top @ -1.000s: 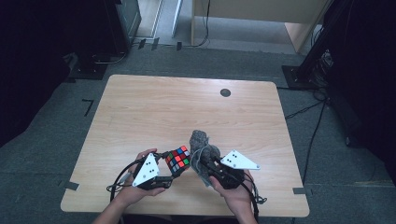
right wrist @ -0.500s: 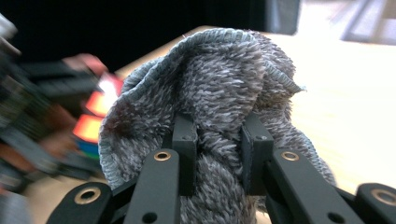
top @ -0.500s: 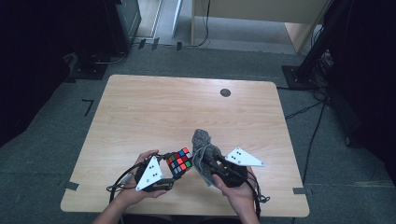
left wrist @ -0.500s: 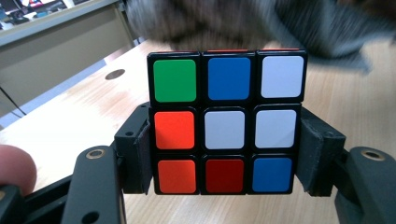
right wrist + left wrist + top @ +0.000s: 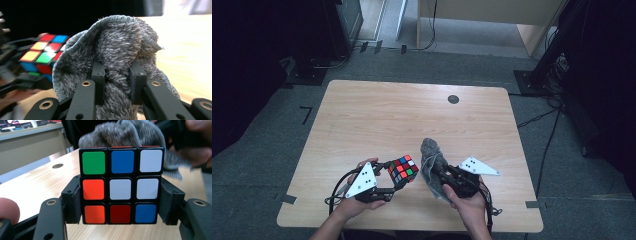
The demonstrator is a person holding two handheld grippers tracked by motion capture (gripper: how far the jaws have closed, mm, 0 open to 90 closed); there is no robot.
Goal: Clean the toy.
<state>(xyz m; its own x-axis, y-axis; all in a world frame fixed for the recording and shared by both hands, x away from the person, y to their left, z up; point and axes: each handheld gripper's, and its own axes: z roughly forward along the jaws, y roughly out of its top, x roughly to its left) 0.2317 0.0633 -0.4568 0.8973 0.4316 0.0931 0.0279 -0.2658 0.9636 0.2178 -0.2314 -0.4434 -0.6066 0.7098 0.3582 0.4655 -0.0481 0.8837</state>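
1. The left gripper (image 5: 388, 181) has its jaws clamped on a puzzle cube (image 5: 403, 170), held above the near edge of the wooden worktop (image 5: 377, 120).
2. The right gripper (image 5: 438, 171) has its jaws pinched narrowly on a bunched grey cloth (image 5: 432, 156), just right of the cube.

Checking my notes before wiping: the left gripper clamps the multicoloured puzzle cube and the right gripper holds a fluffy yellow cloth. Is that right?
Only the colour is wrong. The fluffy cloth pinched in the right gripper is grey, not yellow, as the right gripper view shows. The left gripper does clamp the multicoloured puzzle cube.
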